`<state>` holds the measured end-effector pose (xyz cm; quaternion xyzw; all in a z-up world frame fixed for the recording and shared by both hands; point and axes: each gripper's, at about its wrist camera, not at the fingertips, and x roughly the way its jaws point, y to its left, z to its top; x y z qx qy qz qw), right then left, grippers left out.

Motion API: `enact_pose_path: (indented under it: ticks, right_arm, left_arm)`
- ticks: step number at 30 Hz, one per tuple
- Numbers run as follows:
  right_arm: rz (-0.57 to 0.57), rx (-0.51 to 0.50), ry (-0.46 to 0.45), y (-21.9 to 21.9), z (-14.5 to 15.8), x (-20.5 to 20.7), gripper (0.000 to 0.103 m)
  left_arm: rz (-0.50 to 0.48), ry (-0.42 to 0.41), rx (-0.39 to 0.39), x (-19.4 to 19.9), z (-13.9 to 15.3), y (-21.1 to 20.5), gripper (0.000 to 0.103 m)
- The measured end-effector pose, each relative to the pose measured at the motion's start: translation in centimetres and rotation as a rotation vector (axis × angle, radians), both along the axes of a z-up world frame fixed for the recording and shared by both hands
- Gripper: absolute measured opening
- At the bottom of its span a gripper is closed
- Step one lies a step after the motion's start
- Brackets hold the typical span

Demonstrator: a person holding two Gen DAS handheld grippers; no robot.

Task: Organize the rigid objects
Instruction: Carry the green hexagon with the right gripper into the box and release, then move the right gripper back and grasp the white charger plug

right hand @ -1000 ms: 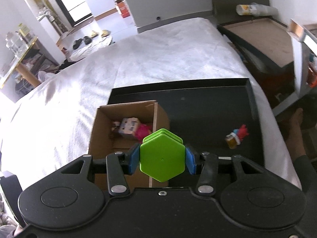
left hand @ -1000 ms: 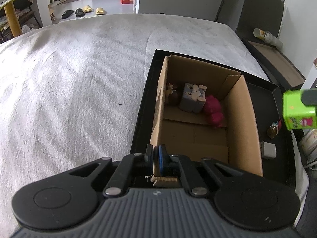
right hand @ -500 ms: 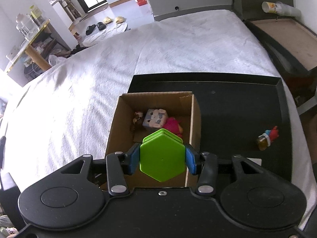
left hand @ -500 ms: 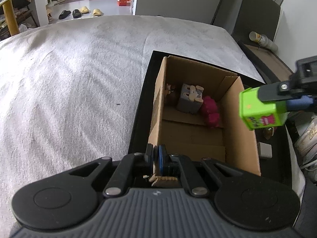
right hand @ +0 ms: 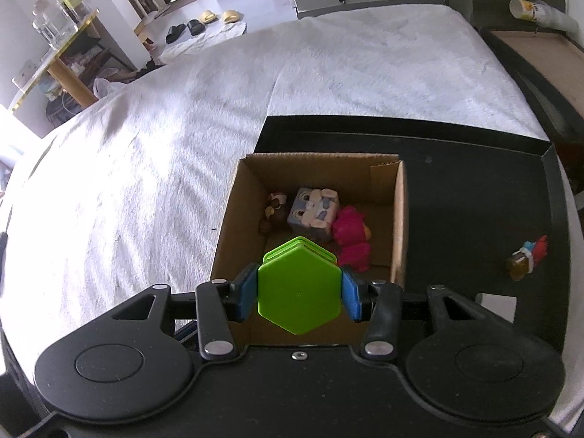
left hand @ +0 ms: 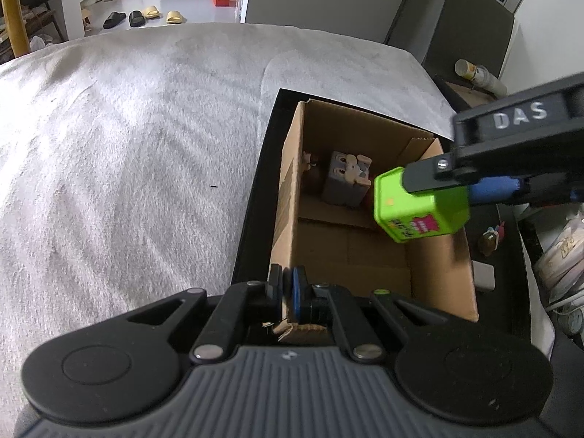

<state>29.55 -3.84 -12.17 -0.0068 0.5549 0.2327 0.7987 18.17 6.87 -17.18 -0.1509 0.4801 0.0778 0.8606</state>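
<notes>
Green hexagonal container (right hand: 299, 290), flat-lidded with a pink label on its side, hangs over the cardboard box (left hand: 434, 266), pinched by the right hand-held gripper (right hand: 299, 292); left hand-held gripper (left hand: 288, 288) clamps narrowly on the box's wall.

Blk tray (right hand: 474, 153) on wht bed (right hand: 182, 127)

White raised capital letters "DAS" stand on the black plastic body of the right gripper (left hand: 419, 197), seen in the left wrist view. The lime-green hexagonal plastic box (left hand: 419, 211) it holds carries a pink label with printing on its side face, too blurred to read. No other text is legible.
</notes>
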Motion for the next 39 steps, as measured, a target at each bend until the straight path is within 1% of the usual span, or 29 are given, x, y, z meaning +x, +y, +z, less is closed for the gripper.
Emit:
enact_pose_path:
  ticks: [4, 6, 8, 15, 17, 22, 30, 39]
  right_arm:
    - [-0.01, 0.018, 0.009, 0.7, -0.3, 0.3, 0.047]
    - [-0.018, 0.062, 0.011, 0.7, 0.0, 0.4, 0.048]
    - [-0.026, 0.109, 0.016, 0.6, 0.3, 0.4, 0.053]
    - [-0.054, 0.109, -0.001, -1.4, 1.1, 0.5, 0.056]
    - [-0.06, 0.101, -0.014, -2.2, 1.3, 0.3, 0.06]
    - [-0.095, 0.093, -0.046, -5.0, 2.0, 0.0, 0.064]
    - [-0.175, 0.087, -0.079, -10.1, 2.4, -0.1, 0.065]
    - [-0.272, 0.091, -0.076, -15.4, 1.3, -0.2, 0.067]
  left_arm:
    - [0.003, 0.004, -0.01, 0.1, -0.1, 0.2, 0.005]
    - [0.002, 0.006, -0.011, 0.2, -0.1, 0.3, 0.005]
    - [0.002, 0.008, -0.013, 0.2, -0.1, 0.3, 0.005]
    - [0.002, 0.018, -0.003, 0.2, -0.2, 0.3, 0.005]
    - [-0.002, 0.025, 0.004, 0.4, -0.2, 0.2, 0.005]
    - [-0.013, 0.046, 0.031, 0.8, -0.5, -0.3, 0.006]
    - [-0.037, 0.078, 0.085, 1.5, -0.9, -1.1, 0.006]
    - [-0.043, 0.109, 0.134, 2.1, -1.4, -1.8, 0.006]
